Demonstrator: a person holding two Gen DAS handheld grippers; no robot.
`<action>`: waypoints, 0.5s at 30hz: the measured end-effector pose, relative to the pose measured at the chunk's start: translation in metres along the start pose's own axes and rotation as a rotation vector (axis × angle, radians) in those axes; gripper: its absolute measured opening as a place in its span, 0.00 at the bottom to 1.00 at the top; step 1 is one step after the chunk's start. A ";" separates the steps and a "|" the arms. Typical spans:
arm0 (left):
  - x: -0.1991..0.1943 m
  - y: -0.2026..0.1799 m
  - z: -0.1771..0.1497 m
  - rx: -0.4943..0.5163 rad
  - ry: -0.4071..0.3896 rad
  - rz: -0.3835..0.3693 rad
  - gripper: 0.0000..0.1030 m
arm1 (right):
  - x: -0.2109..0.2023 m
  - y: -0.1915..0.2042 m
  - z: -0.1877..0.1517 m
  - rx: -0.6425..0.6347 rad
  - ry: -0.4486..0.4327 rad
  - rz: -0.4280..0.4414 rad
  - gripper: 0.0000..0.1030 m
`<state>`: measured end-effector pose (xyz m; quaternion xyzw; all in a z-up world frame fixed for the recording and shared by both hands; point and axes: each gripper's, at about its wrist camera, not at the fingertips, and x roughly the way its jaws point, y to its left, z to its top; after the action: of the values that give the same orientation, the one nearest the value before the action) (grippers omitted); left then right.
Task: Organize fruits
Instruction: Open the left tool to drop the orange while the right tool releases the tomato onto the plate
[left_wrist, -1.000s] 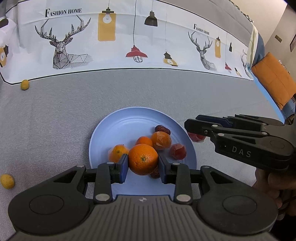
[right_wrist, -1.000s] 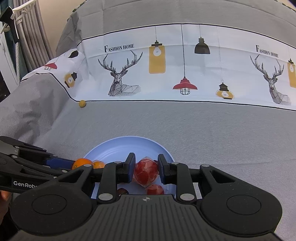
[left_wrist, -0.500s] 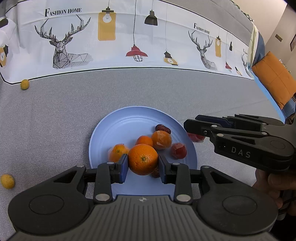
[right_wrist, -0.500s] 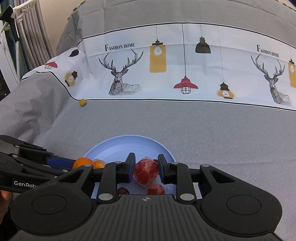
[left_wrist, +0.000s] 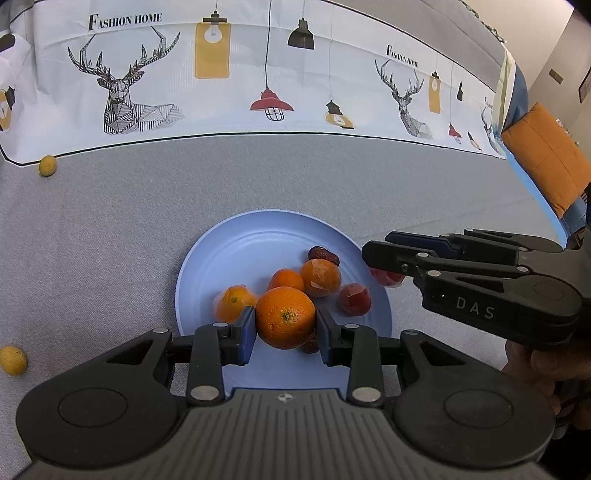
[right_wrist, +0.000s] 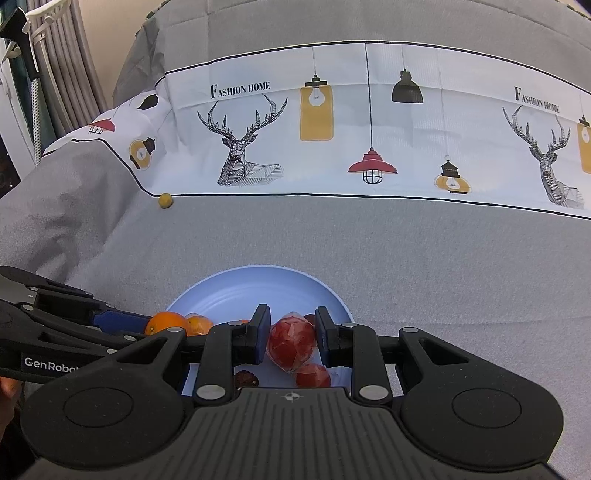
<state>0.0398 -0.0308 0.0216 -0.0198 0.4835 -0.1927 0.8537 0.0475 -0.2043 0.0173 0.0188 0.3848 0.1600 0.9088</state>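
A light blue plate lies on the grey cloth and holds several small oranges, red wrapped fruits and dark dates. My left gripper is shut on a large orange above the plate's near side. My right gripper is shut on a red wrapped fruit over the plate; it also shows in the left wrist view at the plate's right rim. A second red fruit and a date lie below it.
Two small yellow fruits lie loose on the cloth, one far left at the printed band, one near left. The far one also shows in the right wrist view. An orange cushion sits at the right.
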 end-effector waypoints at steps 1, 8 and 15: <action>0.000 0.001 0.001 -0.004 0.000 0.001 0.37 | 0.001 0.000 0.000 0.001 0.006 0.004 0.28; -0.005 0.007 0.002 -0.040 -0.018 0.003 0.39 | 0.002 -0.003 0.000 0.027 0.014 -0.011 0.45; -0.006 0.005 0.002 -0.034 -0.018 0.007 0.39 | 0.003 -0.001 0.001 0.021 0.017 -0.013 0.45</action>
<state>0.0400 -0.0247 0.0268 -0.0346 0.4789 -0.1812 0.8583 0.0500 -0.2040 0.0159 0.0243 0.3944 0.1500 0.9063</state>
